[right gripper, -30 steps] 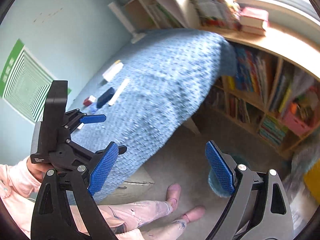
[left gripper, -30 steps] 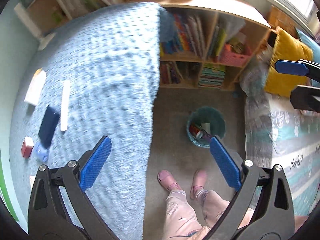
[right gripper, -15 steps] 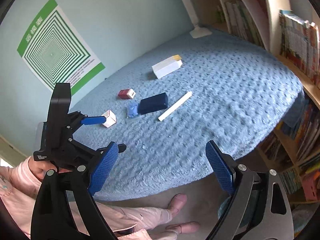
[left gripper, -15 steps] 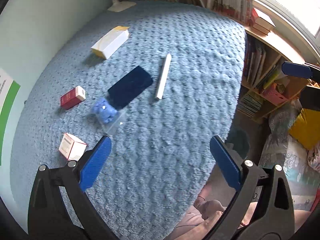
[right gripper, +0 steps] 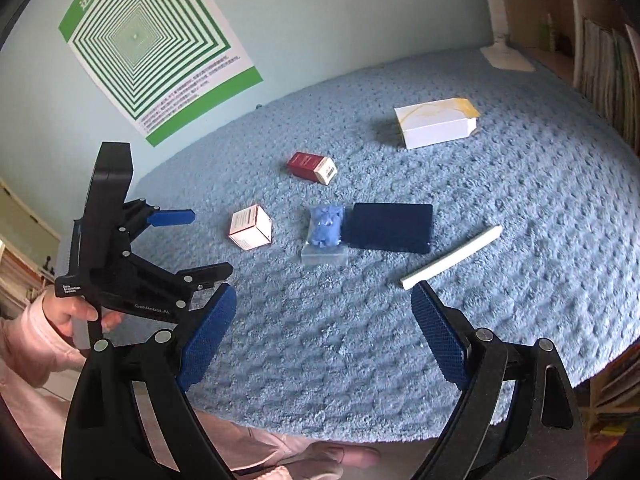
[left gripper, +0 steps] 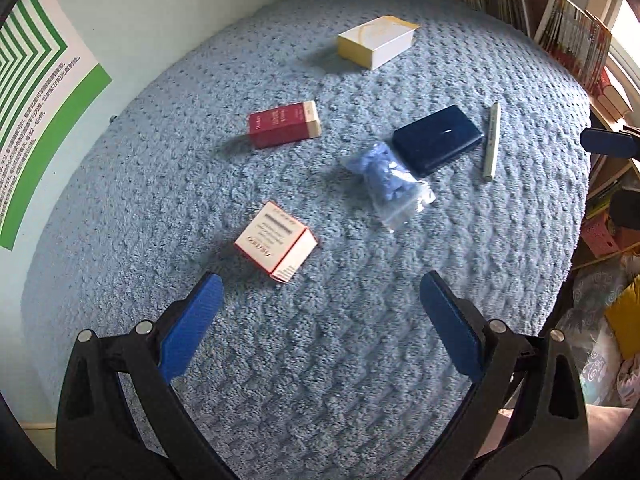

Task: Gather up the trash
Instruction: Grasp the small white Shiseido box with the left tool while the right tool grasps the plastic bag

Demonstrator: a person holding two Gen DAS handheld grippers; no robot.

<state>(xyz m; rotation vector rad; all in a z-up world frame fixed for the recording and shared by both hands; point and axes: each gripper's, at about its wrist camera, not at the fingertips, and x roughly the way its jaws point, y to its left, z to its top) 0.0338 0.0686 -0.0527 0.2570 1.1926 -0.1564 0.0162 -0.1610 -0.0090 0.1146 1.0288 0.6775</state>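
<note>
My left gripper point(left gripper: 320, 320) hangs above the desk, which is draped in a nubby blue knitted cover point(left gripper: 360, 360); its blue ribbed fingers point(left gripper: 192, 320) stand wide apart with nothing between them. Just ahead of the left-hand finger sits a small white cardboard carton with red edges and printed text point(left gripper: 276, 241), tilted on the soft pile. Beyond it lies a glossy dark-red rectangular box with a cream end flap point(left gripper: 283, 124). Between my fingers, further out, a clear crinkled plastic bag stuffed with blue material point(left gripper: 386, 178) touches a flat navy case with rounded corners point(left gripper: 437, 140); just beside that case lies a slim pale stick point(left gripper: 492, 142). Farthest off rests a white cardboard box with a yellow end point(left gripper: 375, 41).

My right gripper point(right gripper: 324, 336) hovers over the near edge of the cover, its textured blue fingers point(right gripper: 440, 336) likewise spread and empty. From there the stick's near end point(right gripper: 448, 259) lies just ahead of the right-hand finger. A poster of nested green squares point(right gripper: 148, 36) hangs on the pale wall.
</note>
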